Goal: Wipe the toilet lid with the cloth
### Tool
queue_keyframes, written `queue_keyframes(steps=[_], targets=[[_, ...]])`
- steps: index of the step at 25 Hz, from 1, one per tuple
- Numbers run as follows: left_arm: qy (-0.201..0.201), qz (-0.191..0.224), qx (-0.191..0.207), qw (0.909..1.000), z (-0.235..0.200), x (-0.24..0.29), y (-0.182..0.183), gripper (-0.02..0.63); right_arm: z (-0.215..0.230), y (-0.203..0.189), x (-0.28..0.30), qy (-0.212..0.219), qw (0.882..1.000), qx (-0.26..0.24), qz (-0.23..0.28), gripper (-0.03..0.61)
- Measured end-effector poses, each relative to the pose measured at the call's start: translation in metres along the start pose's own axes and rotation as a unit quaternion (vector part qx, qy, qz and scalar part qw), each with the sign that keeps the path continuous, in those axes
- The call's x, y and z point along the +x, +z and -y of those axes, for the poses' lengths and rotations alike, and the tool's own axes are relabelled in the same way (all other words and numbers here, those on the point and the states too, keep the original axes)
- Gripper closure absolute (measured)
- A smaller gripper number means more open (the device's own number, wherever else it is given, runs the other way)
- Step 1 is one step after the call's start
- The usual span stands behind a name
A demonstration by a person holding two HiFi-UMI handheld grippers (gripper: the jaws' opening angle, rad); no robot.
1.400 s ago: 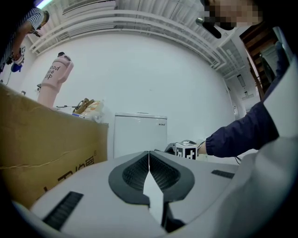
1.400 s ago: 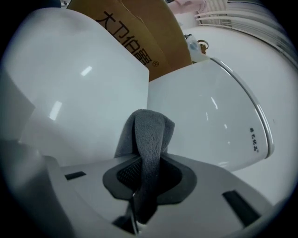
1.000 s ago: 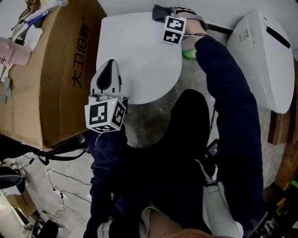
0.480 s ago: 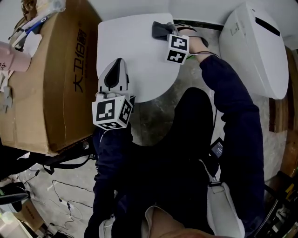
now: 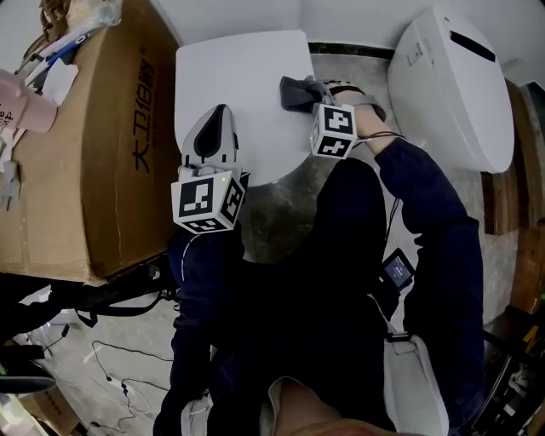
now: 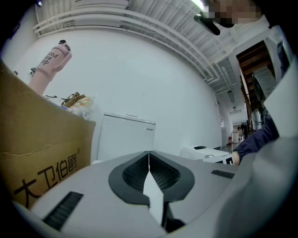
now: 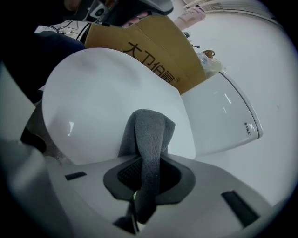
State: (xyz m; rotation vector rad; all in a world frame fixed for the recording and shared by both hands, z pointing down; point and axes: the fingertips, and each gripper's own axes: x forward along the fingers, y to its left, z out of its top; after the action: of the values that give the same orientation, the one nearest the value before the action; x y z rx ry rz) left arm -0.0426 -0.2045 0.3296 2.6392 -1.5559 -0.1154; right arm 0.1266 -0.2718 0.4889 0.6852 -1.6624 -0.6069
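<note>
The grey cloth [image 5: 296, 92] is gripped tight between the fingers of the right gripper [image 5: 312, 97] and is laid on the right edge of the white lid [image 5: 230, 72]. The left gripper [image 5: 218, 115] is held at the lid's near edge, perhaps touching it, with its fingers closed on nothing. A box [image 5: 94, 145] is seen just beside the lid.

A cardboard box [image 5: 85, 145] stands at left on a mottled grey stone floor [image 5: 277, 209], cables [image 5: 109, 295] trailing below it. White wall [image 6: 139, 79], ribbed ceiling, strip light [image 6: 198, 4] overhead.
</note>
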Motion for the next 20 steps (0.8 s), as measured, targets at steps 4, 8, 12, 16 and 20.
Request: queue_keyframes(steps=[4,8,12,16,20], targets=[[0.003,0.0,-0.004,1.0,-0.002,-0.003,0.0,0.597,-0.024,0.006,-0.019,0.02,1.0,-0.009,0.006,0.513],[0.005,0.005,-0.01,0.9999,-0.003,-0.003,0.003,0.597,-0.04,0.011,-0.032,0.042,0.999,-0.007,0.012,0.513],[-0.001,0.01,-0.011,0.9999,0.002,-0.003,0.008,0.597,-0.052,0.016,-0.042,0.064,0.998,-0.01,0.011,0.512],[-0.002,0.008,-0.009,0.9999,0.005,-0.005,0.011,0.597,-0.06,0.018,-0.046,0.091,0.996,-0.009,0.015,0.512],[0.002,0.007,-0.007,1.0,0.004,-0.007,0.012,0.597,-0.059,0.017,-0.046,0.127,0.992,0.003,0.023,0.511]])
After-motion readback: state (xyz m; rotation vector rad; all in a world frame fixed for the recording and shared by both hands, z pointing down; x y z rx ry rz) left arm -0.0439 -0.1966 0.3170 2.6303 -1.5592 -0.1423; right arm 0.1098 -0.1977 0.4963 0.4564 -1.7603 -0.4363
